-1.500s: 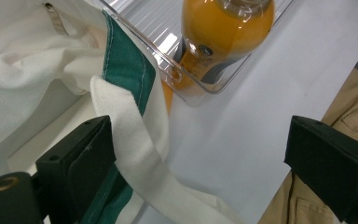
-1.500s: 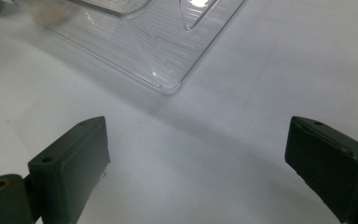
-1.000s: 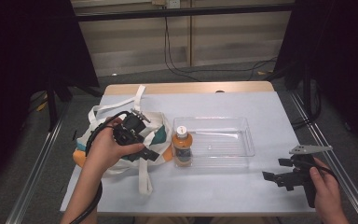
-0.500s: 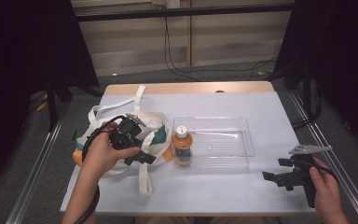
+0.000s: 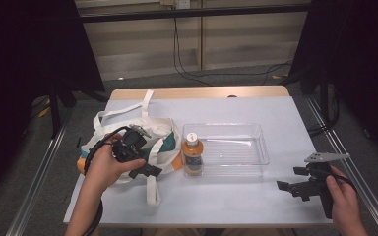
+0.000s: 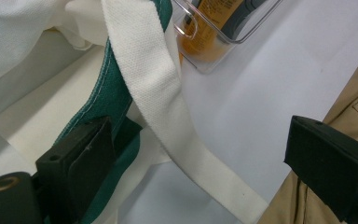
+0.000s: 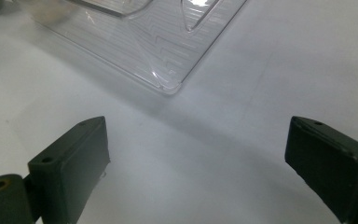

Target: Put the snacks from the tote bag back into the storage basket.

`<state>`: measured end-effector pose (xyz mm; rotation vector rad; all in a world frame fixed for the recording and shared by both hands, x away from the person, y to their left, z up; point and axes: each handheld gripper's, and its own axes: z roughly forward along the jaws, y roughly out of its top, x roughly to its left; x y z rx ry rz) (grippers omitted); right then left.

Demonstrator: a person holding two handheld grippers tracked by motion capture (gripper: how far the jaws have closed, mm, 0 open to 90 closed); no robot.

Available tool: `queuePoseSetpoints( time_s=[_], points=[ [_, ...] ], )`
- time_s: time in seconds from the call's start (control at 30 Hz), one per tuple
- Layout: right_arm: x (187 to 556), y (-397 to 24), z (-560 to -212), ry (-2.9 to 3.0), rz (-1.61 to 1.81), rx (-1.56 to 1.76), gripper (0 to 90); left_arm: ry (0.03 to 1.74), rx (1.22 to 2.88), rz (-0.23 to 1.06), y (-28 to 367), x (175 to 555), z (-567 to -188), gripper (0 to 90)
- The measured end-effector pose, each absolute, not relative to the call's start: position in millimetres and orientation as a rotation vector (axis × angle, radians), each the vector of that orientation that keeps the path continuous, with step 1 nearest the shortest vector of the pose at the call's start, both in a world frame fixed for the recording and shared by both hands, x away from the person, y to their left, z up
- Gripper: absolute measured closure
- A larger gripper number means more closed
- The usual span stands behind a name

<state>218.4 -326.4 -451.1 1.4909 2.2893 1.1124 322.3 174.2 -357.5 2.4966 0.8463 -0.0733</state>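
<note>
Over the left half of the white table (image 5: pixel 236 206), the high view shows the left gripper (image 5: pixel 145 167) held by a hand above a cream tote bag (image 5: pixel 165 135) with a green panel, while the right gripper (image 5: pixel 295 189) rests low near the table's right front corner, well apart from the bag. That view also places an orange bottle (image 5: pixel 193 156) just beside a clear plastic tray (image 5: pixel 236 147), between bag and right gripper. From the left gripper view comes what the high view cannot resolve: its jaws stand wide apart, gripping nothing, with one white woven strap (image 6: pixel 168 116) running down between them across the green fabric. Similarly, the right gripper view shows wide-spread jaws over bare table, the tray's corner just ahead. Most of the bag is cut off in the left gripper view, and whether the left jaw touches the cloth is unclear.
</note>
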Motion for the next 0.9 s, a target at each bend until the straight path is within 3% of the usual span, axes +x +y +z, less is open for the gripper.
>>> queuePoseSetpoints(
  time_s=[0.9],
  points=[
    [215.3, -328.1, -451.7, 2.292, 1.110, 1.491, 6.3, 0.842, 2.453, -0.075, 187.4, 323.9, -363.9, 8.5]
  ],
)
